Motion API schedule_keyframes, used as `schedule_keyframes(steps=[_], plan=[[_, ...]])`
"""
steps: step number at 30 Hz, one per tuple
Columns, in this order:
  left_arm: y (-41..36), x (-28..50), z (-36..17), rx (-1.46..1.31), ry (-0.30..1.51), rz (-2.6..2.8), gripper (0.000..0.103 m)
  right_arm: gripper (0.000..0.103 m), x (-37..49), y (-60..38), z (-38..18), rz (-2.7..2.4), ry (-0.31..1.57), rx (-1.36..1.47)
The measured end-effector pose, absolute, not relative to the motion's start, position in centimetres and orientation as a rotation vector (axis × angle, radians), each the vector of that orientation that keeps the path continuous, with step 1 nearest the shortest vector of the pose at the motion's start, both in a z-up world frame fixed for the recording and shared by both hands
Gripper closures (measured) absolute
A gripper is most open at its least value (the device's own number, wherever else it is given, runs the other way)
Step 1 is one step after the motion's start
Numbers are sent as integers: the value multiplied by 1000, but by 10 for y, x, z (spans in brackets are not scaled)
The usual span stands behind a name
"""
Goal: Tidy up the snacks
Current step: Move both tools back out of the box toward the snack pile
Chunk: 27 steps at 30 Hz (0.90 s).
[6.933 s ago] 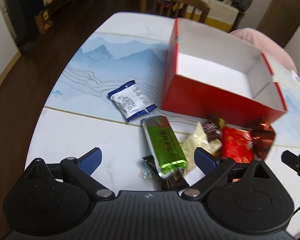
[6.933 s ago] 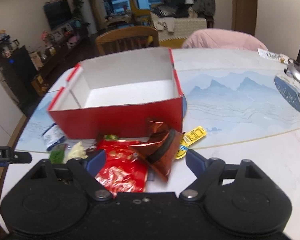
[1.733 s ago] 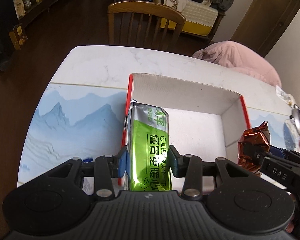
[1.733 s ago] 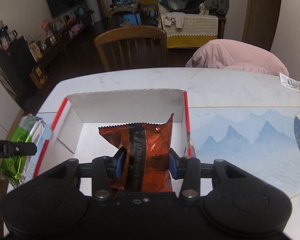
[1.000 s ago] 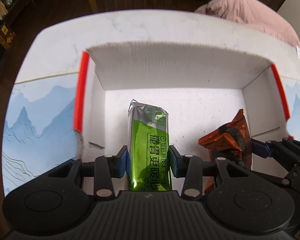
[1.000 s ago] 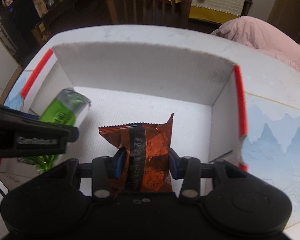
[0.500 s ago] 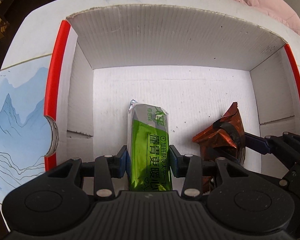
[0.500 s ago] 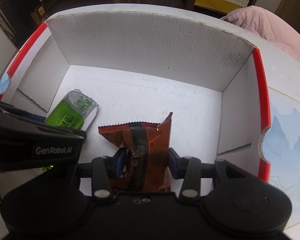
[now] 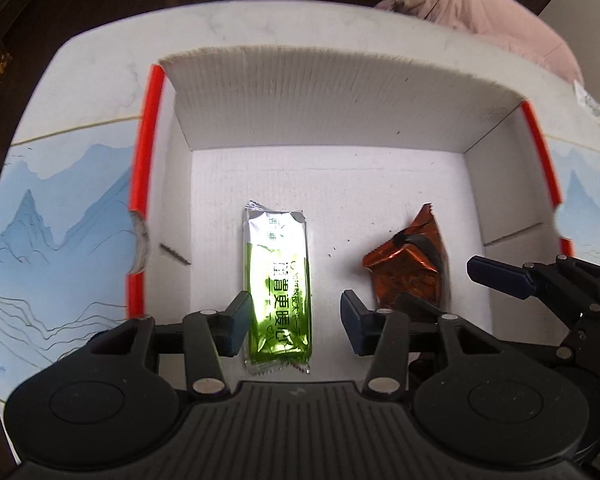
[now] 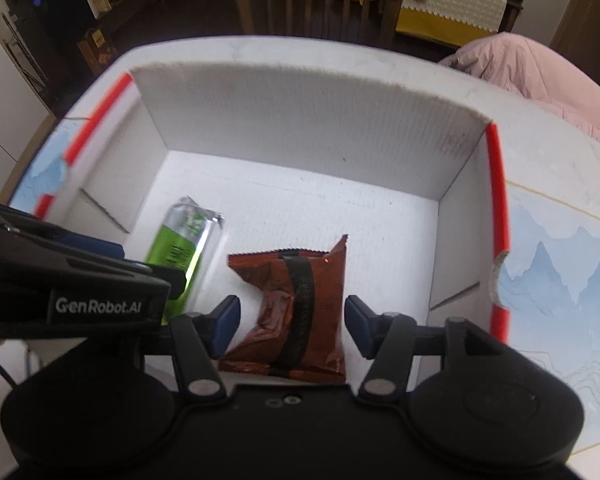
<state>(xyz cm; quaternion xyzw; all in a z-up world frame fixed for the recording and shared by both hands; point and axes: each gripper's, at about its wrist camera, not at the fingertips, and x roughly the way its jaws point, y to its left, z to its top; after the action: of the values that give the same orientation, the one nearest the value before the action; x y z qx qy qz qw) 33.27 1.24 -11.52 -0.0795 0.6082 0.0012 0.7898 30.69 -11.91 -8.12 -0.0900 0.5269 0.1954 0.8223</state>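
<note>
Box (image 9: 340,128): open, white inside.
Left gripper (image 9: 294,322): jaws opening, green packet (image 9: 278,288) loose between them on box floor.
Right gripper (image 10: 290,326): jaws opening around brown packet (image 10: 296,304), beside the green.

Pointing steeply down, side by side: left hand-held gripper (image 9: 292,316) and right hand-held gripper (image 10: 291,322), jaws of both opening, pads standing clear, gripping nothing.

Black tool (image 9: 292,322), blue pads (image 9: 352,322)
</note>
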Motion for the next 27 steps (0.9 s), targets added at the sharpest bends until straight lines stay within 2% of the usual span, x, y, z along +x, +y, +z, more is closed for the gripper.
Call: schedule_keyframes(steps=[3, 8, 11, 15, 25, 27], plan=[[15, 319, -99, -178, 1274, -2, 56, 36, 296, -122, -65, 424, 1086, -178], [18, 294, -68, -191, 1216, -21, 56, 35, 276, -126, -40, 447, 1045, -159], [22, 280, -52, -206, 1183, -18, 51, 32, 263, -128, -25, 458, 1016, -139], [25, 259, -32, -209, 1136, -21, 50, 24, 247, -134, -8, 470, 985, -101], [39, 199, 4, -206, 1029, -36, 45, 14, 198, -151, 23, 487, 921, -7], [40, 187, 7, -207, 1016, -43, 38, 9, 188, -156, 26, 487, 908, 15]])
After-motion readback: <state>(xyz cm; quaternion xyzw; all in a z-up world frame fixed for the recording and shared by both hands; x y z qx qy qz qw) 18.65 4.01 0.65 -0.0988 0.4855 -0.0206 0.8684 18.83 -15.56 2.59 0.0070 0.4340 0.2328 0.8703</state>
